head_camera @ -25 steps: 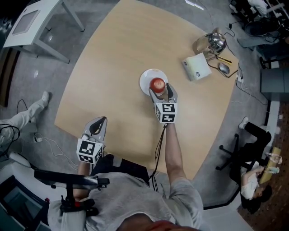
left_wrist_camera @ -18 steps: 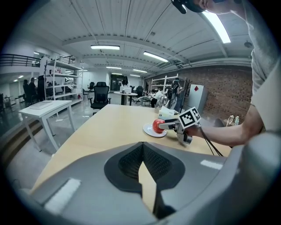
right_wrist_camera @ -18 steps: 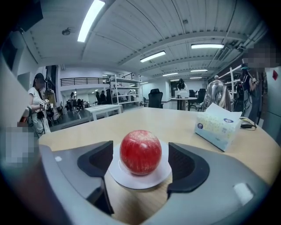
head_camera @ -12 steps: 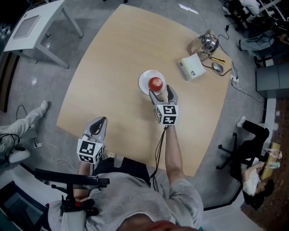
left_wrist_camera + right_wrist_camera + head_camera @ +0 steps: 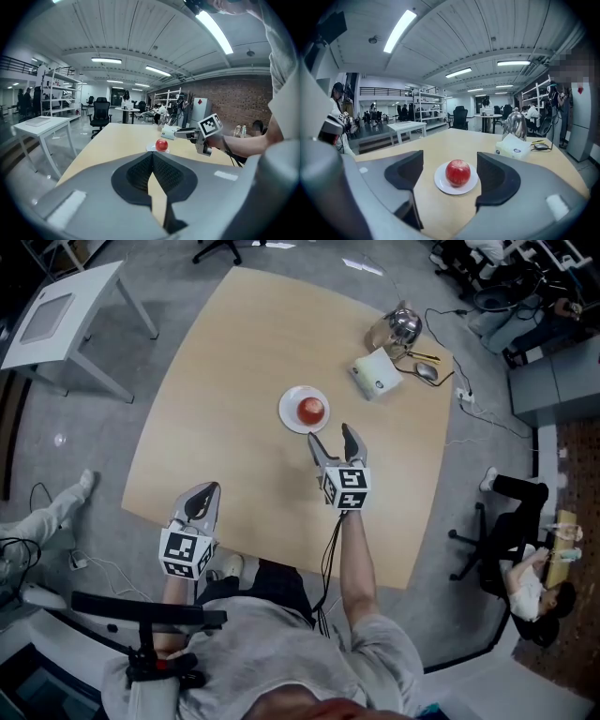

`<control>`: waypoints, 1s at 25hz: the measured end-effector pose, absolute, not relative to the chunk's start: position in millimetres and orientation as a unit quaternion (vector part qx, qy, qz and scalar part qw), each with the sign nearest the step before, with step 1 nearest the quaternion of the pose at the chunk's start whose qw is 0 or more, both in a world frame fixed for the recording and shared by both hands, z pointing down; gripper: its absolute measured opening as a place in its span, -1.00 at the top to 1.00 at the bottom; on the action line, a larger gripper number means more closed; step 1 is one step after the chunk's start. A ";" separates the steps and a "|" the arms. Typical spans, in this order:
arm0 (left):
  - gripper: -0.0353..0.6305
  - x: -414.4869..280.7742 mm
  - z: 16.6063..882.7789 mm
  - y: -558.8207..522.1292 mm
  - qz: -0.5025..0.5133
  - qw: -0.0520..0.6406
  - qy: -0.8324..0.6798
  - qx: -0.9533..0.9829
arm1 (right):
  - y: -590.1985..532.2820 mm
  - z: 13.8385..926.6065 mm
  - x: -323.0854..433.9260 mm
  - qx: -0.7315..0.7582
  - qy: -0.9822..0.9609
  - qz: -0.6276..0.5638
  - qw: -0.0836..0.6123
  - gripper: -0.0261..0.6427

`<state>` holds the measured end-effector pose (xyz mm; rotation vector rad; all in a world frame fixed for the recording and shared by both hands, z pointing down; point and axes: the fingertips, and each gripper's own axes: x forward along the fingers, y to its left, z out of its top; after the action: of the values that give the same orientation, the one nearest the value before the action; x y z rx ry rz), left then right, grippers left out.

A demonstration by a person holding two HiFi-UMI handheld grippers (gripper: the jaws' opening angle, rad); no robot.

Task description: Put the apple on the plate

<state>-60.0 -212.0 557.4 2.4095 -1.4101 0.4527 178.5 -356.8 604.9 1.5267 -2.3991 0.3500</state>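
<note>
— What's the biggest thing here?
— The pale wooden desk [image 5: 234, 381], with rounded corners. The right tool [image 5: 330, 434] hovers over its near half. Its jaws stand wide (they have just been closing a little), with nothing between the pads.
— And the other one?
— The left tool [image 5: 212, 489] hangs at the desk's near left edge, jaws pressed together and empty.
— Any clutter?
— In the far right corner there's a white box [image 5: 377, 373], with a shiny kettle [image 5: 403, 326] just beyond it.
— And the task's things?
— The white plate [image 5: 288, 414] sits mid-desk, just beyond the right tool's tips and apart from them. The red apple [image 5: 311, 410] rests on the plate, and neither tool touches it.
</note>
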 end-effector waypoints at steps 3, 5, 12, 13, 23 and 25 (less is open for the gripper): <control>0.83 -60.2 546.9 -204.7 0.152 0.146 -0.487 0.847 | -339.9 589.2 181.0 0.536 -0.826 0.117 0.128 -0.11; 0.83 -60.9 541.6 -202.7 0.148 0.140 -0.484 0.851 | -330.9 580.8 182.9 0.542 -0.824 0.114 0.123 -0.06; 0.83 -63.4 521.1 -188.2 0.137 0.123 -0.471 0.863 | -290.9 549.6 185.8 0.558 -0.816 0.096 0.113 0.18; 0.83 -64.1 516.6 -184.2 0.135 0.120 -0.468 0.865 | -283.8 543.6 185.5 0.560 -0.815 0.094 0.110 0.21; 0.83 -61.5 501.8 -161.2 0.124 0.103 -0.448 0.879 | -227.1 517.8 182.4 0.577 -0.807 0.092 0.089 0.57; 0.83 -59.6 499.7 -157.0 0.121 0.101 -0.444 0.882 | -216.2 516.4 183.5 0.582 -0.803 0.089 0.092 0.58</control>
<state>-59.6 -157.0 499.7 2.6058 -1.3134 0.3581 183.5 -216.2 516.4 1.7282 -2.3861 0.2651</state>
